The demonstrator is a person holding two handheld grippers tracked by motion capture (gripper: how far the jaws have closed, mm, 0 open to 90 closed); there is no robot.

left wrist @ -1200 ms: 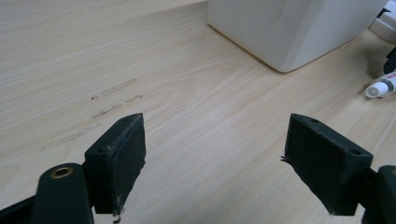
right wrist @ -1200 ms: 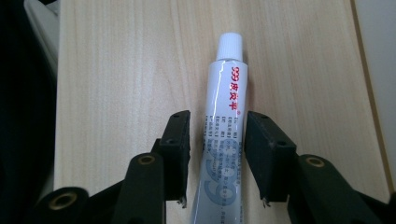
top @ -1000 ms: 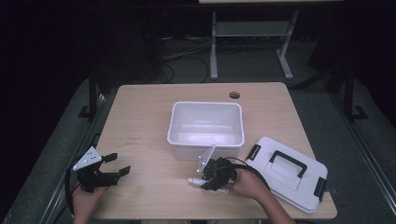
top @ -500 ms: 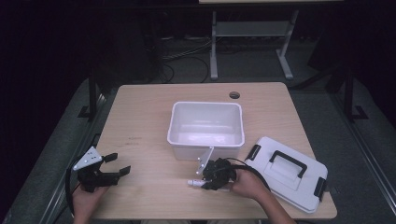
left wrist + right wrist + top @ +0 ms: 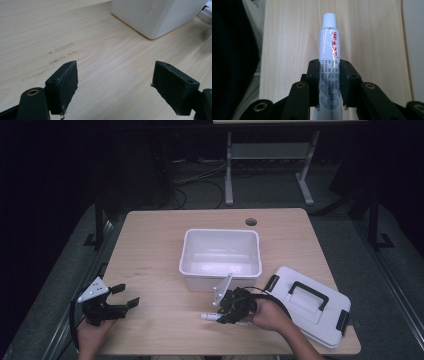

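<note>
A white tube point(image 5: 329, 52) with a white cap and red and grey print sticks out between the jaws of my right gripper point(image 5: 329, 82), which is shut on it. In the high view the tube point(image 5: 209, 317) points left from the right gripper point(image 5: 223, 315), just in front of the white bin point(image 5: 220, 254). My left gripper point(image 5: 129, 296) rests at the table's front left with its jaws open. In the left gripper view the left gripper point(image 5: 115, 82) holds nothing over bare wood, and the bin's corner point(image 5: 155, 15) stands beyond it.
A white lid with a black handle point(image 5: 308, 304) lies at the front right of the wooden table point(image 5: 150, 245). A round cable hole point(image 5: 251, 222) sits near the far edge. Beyond the table stand a metal frame point(image 5: 265, 155) and floor cables.
The right gripper with the tube has shifted slightly; the left gripper has stayed still and open.
</note>
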